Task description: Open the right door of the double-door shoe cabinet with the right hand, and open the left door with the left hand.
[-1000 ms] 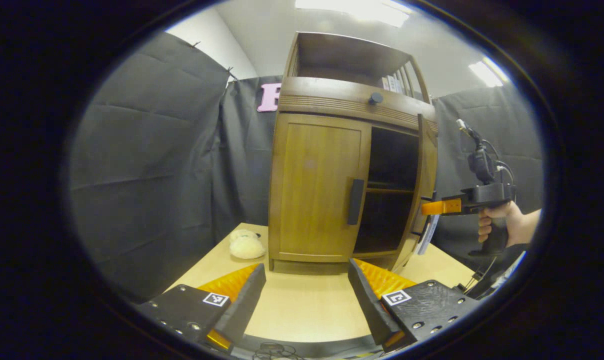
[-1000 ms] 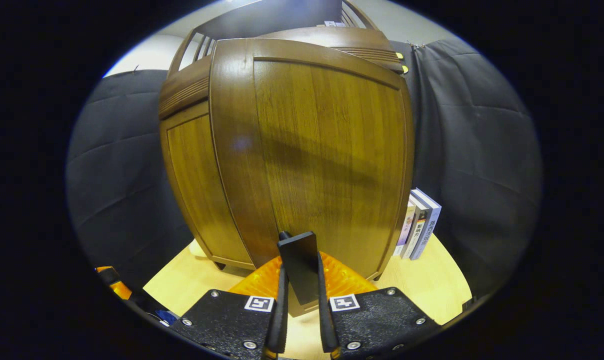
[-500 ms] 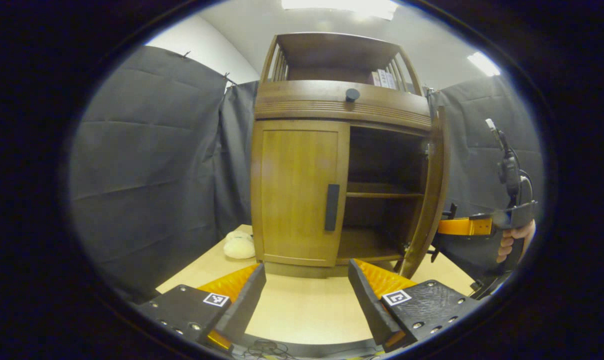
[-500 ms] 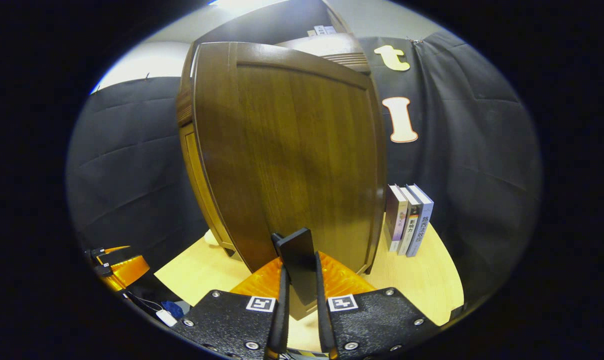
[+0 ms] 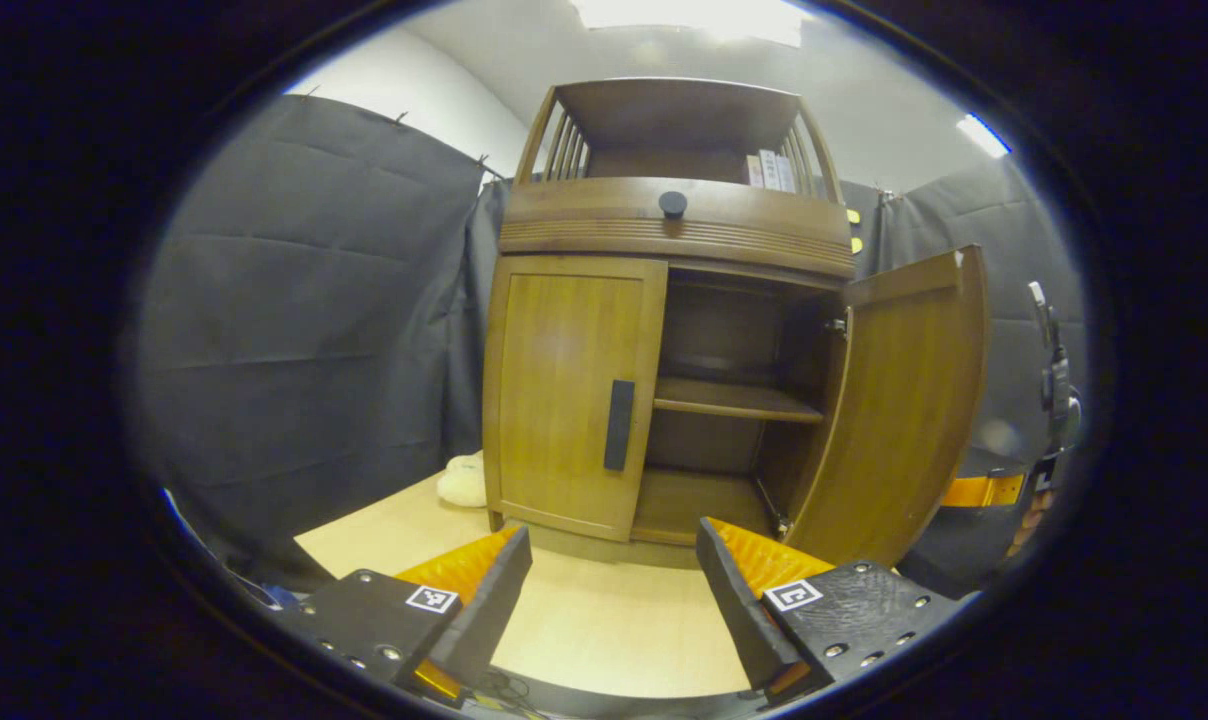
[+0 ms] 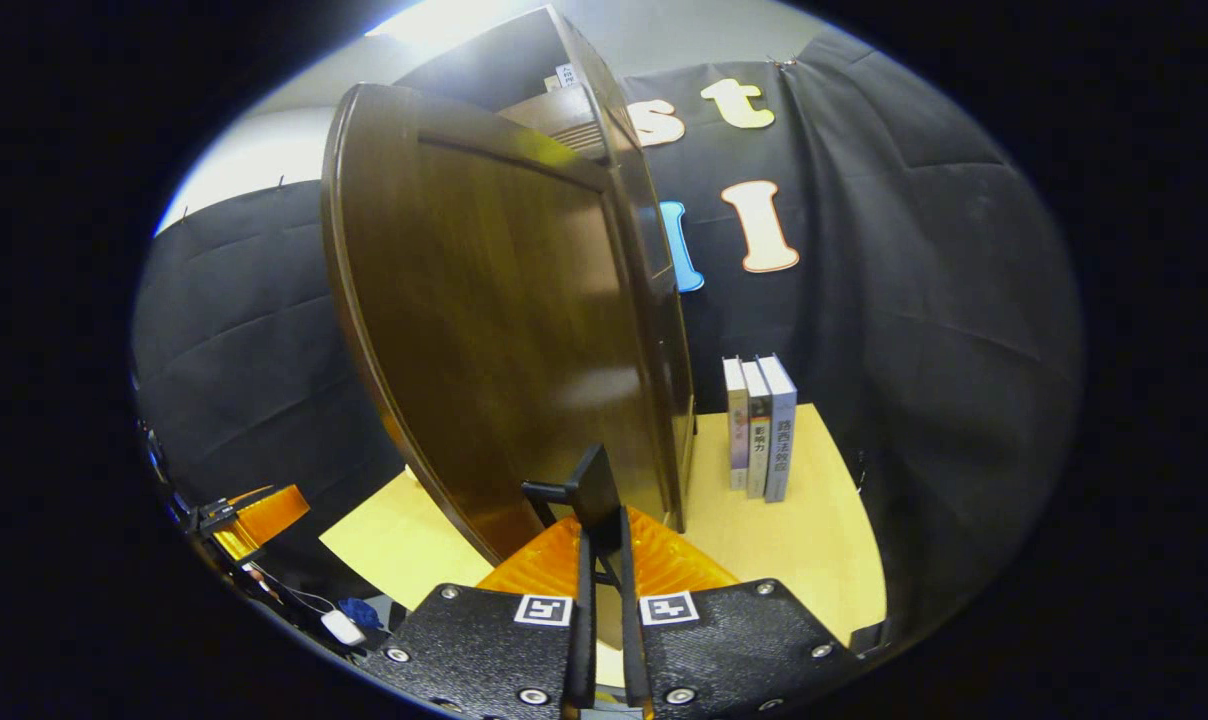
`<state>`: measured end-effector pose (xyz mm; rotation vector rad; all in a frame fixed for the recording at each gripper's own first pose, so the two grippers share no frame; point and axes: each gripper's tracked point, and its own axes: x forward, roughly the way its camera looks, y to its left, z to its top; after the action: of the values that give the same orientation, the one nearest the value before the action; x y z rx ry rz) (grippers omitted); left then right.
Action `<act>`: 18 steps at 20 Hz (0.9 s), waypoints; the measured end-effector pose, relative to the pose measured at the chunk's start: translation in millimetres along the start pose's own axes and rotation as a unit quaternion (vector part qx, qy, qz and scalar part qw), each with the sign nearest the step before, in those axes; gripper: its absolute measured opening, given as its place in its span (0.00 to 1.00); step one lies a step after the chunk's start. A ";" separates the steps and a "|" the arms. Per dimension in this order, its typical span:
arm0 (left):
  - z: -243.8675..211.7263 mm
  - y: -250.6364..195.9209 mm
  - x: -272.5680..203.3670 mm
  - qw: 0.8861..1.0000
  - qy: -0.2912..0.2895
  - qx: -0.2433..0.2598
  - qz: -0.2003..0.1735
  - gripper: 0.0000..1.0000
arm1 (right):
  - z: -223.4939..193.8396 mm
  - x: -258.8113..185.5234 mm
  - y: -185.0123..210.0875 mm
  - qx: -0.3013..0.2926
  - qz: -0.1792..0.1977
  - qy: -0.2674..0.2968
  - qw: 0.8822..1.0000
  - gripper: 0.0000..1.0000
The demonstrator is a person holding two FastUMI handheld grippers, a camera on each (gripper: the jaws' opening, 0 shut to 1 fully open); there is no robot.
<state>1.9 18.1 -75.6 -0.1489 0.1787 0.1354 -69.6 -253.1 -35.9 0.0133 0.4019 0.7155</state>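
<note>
Right door (image 5: 899, 400) of the shoe cabinet (image 5: 676, 215) stands swung wide; my right gripper (image 6: 602, 560) pinches its handle (image 6: 592, 490). My left gripper (image 5: 612, 580) is spread, well short of the closed left door (image 5: 562, 385).

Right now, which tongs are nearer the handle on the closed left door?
Left. The left tongs hang open in front of the left door handle, apart from it. The right tongs are shut on the right door handle, off to the side.
</note>
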 end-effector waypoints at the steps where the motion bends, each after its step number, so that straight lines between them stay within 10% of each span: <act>1: -0.2 -1.0 -1.5 1.000 0.001 0.000 0.004 0.95 | 2.0 -3.3 -11.3 -0.008 -0.001 -0.001 1.000 0.09; 18: 1.1 2.9 -3.7 0.999 0.014 0.020 0.021 0.95 | -3.9 -6.3 -22.3 0.021 0.014 0.000 1.000 0.06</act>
<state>-2.0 20.7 -74.3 -0.1066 0.2121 0.1709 -61.2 -274.6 -40.6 0.0587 0.4166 0.7340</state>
